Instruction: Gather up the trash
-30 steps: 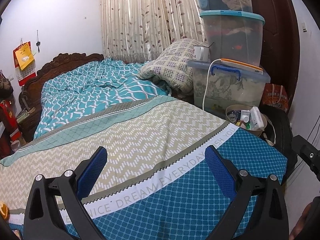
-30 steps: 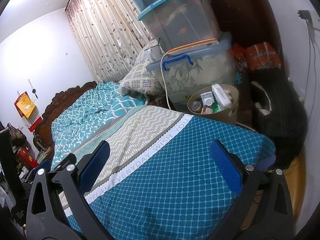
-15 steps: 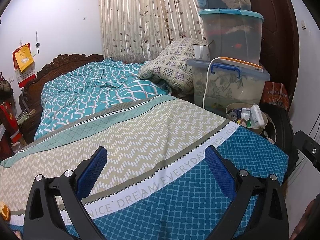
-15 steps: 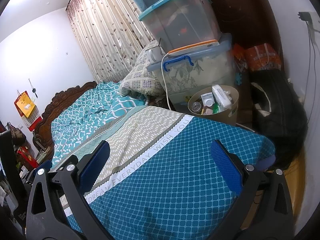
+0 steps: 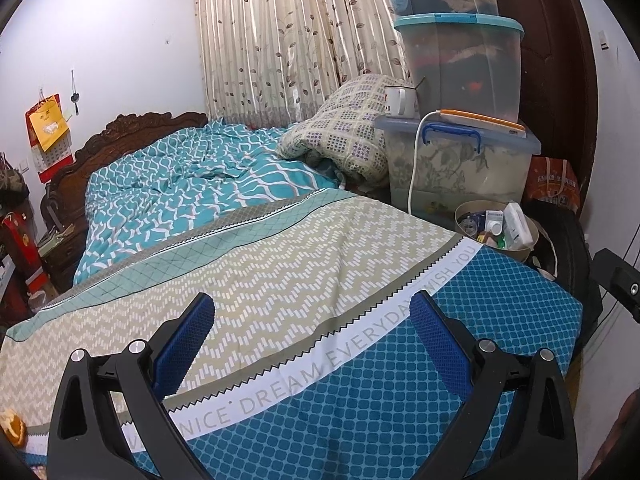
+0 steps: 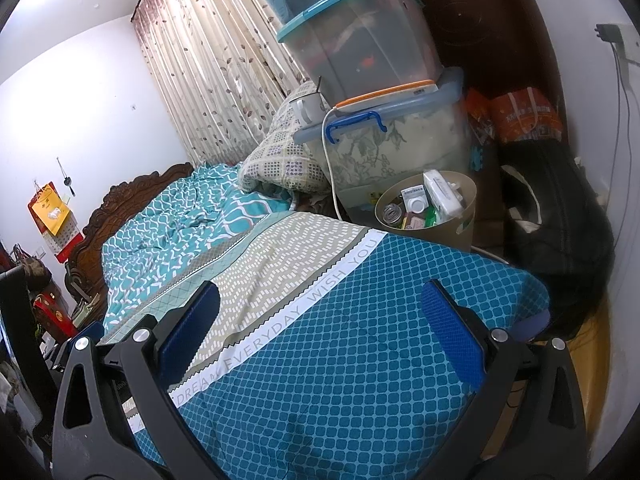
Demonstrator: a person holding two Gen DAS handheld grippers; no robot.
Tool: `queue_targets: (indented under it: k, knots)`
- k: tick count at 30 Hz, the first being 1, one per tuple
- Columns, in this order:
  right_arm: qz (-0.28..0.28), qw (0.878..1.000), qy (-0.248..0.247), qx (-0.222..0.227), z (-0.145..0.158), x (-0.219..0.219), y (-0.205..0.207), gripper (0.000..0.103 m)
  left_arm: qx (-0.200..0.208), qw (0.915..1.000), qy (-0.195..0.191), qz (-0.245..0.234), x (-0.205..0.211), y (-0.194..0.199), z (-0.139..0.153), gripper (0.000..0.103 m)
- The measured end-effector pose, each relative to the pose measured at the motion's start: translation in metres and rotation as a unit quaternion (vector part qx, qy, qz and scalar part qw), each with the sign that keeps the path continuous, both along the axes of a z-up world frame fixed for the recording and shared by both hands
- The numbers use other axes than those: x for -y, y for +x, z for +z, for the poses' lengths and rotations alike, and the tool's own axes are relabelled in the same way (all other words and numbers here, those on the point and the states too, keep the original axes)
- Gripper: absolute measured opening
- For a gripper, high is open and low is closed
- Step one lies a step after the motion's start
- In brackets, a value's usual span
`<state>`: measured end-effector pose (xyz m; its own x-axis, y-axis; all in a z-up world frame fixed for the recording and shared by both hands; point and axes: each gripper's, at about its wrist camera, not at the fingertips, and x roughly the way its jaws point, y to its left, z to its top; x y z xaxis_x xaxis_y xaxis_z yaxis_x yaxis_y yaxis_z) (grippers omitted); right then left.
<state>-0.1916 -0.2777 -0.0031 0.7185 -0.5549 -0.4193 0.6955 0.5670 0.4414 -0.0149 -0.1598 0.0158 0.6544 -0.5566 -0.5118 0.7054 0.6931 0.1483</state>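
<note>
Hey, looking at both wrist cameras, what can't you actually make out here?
- Orange scrap, left wrist view: cut off by the picture's edge, so what it is stays unclear.
- Bin, right wrist view: lower contents hidden by its wall and the items on top.
- Floor beside the bed: mostly hidden by the bed.

bed (image 5: 280, 264), teal quilt (image 5: 192, 184), rolled blanket (image 5: 344, 132)

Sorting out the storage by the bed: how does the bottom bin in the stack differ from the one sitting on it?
The bottom bin has a pale blue lid and a dark blue handle; the middle bin has a teal lid and no visible handle. The bottom bin shows pale floral fabric, the middle bin dark contents. A mug stands on the bottom bin's lid only. Both are clear plastic.
</note>
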Motion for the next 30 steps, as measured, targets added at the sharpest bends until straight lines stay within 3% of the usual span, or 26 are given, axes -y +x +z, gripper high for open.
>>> queue_targets:
  k: [15,22,30]
  knots:
    - [0.002,1.000,0.001,-0.002,0.0011,0.0012,0.0000,0.099,-0.006,0.9997,0.016,-0.018,0.0014,-0.0007,-0.0002,0.094]
    - [0.002,1.000,0.000,-0.002,0.0017,0.0013,-0.0001,0.099,0.021,0.9992,0.032,-0.015,0.0041,-0.0078,-0.0007,0.094]
    - [0.002,1.000,0.000,-0.003,0.0021,0.0016,0.0004,0.099,0.025,0.9990,0.034,-0.013,0.0042,-0.0071,-0.0010,0.094]
